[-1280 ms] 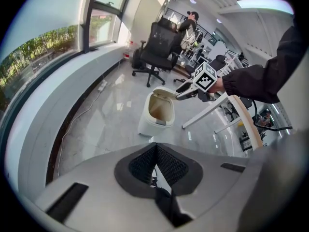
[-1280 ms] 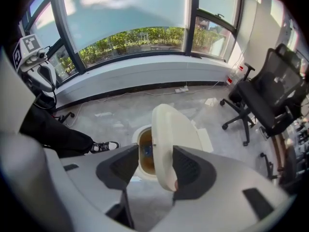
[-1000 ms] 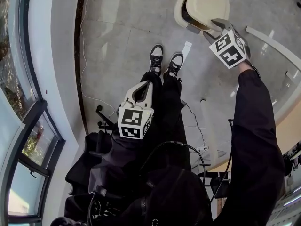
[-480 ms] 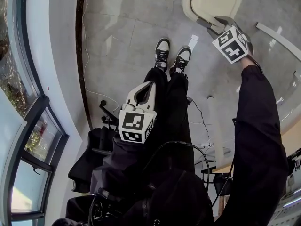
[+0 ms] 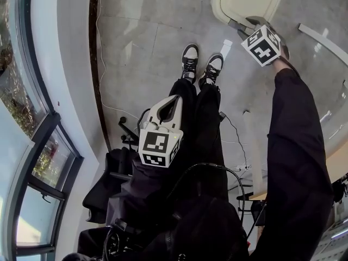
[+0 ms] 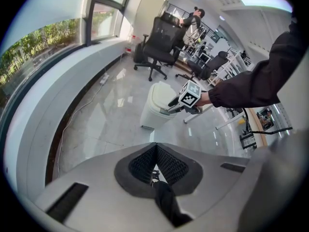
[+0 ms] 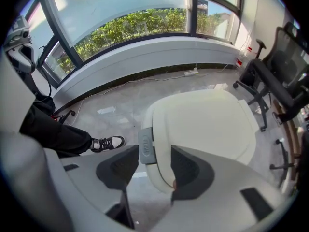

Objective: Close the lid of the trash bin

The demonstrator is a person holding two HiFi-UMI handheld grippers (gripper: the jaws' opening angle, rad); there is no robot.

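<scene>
Two tongs in use. Right gripper (image 7: 154,157): jaws apart, gripping nothing, poised over grey latch tab (image 7: 146,146) at front edge of lid (image 7: 207,124). Lid lies flat on trash bin (image 5: 247,1); I judge closing nearly complete. Next: press down until latch seats. Bin contents hidden. Left gripper (image 6: 155,162): jaws together, empty, beside my legs (image 5: 190,124).

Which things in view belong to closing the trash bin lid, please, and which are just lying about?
For the job:
- trash bin
- lid, lying flat on the bin
- push button at the lid's front
- right gripper, jaws apart over that front edge

Just about:
- office chair
- floor cable
- left gripper, shut, by the person's legs
</scene>
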